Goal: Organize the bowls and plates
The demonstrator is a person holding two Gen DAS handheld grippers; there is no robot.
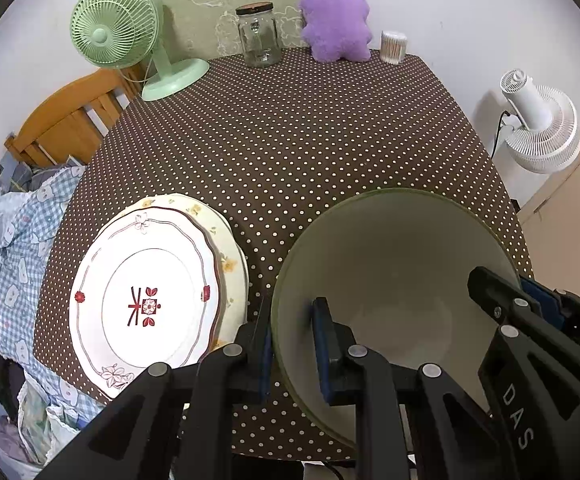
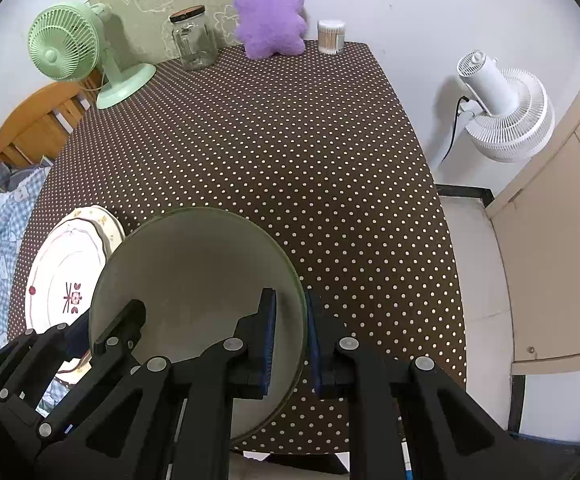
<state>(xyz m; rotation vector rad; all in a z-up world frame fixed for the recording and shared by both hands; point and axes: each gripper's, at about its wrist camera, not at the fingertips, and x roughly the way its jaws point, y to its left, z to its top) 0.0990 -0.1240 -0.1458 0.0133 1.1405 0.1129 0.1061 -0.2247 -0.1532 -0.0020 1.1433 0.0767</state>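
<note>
Both grippers are clamping one green bowl: the left gripper [image 1: 290, 344] is pinching its left rim, the right gripper [image 2: 292, 340] its right rim. That green bowl [image 1: 390, 272] is hanging over the near edge of the dotted tablecloth [image 1: 290, 128], with the stacked plates [image 1: 146, 288] lying just beside it, on the left gripper's side.

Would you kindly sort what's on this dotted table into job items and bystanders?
Job: large green-rimmed ceramic bowl, clamped by left gripper and right gripper; two stacked floral plates.

Bystanders: mint desk fan, glass jar, purple plush toy, cotton-swab tub.
</note>
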